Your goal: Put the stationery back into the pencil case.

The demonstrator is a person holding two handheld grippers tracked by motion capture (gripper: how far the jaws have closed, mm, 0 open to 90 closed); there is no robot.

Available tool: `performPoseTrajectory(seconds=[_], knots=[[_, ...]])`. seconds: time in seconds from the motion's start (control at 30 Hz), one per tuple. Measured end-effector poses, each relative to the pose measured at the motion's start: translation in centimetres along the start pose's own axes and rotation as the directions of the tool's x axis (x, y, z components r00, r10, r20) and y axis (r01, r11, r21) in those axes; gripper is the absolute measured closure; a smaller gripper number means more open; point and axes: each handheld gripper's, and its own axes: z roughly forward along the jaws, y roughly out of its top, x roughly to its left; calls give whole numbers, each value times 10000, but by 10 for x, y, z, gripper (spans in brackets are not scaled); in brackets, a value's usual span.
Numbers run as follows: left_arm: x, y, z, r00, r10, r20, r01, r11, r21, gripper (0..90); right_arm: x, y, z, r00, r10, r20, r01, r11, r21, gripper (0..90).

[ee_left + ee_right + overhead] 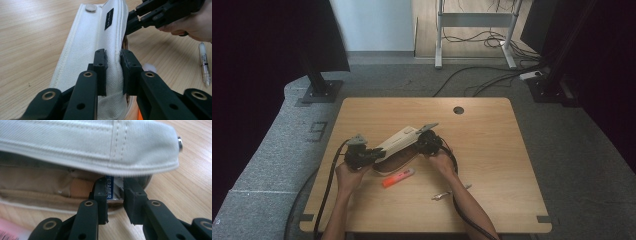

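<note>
Right gripper view: right gripper [115,195] pinches eraser [109,187] inside pencil case [87,147]; left gripper [113,72] clamps lid.

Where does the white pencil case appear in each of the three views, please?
High view: the pencil case lies left of centre, between the two grippers.
Left gripper view: it runs up the middle, its flap pinched in the jaws.
Right gripper view: its flap spans the top.
Shared landmark: the wooden table.
</note>
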Motion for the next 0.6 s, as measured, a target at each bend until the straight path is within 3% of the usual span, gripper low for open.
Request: performPoseTrajectory(seconds=[0.57,0.6], knots=[[-2,1,1,9998,2,219,-1,10000,-27,759,0,9,22,9998,-43,204,39,9998,186,710],[-2,1,1,9998,7,213,-7,10000,-23,759,0,9,22,9999,19,108,-21,9998,188,673]])
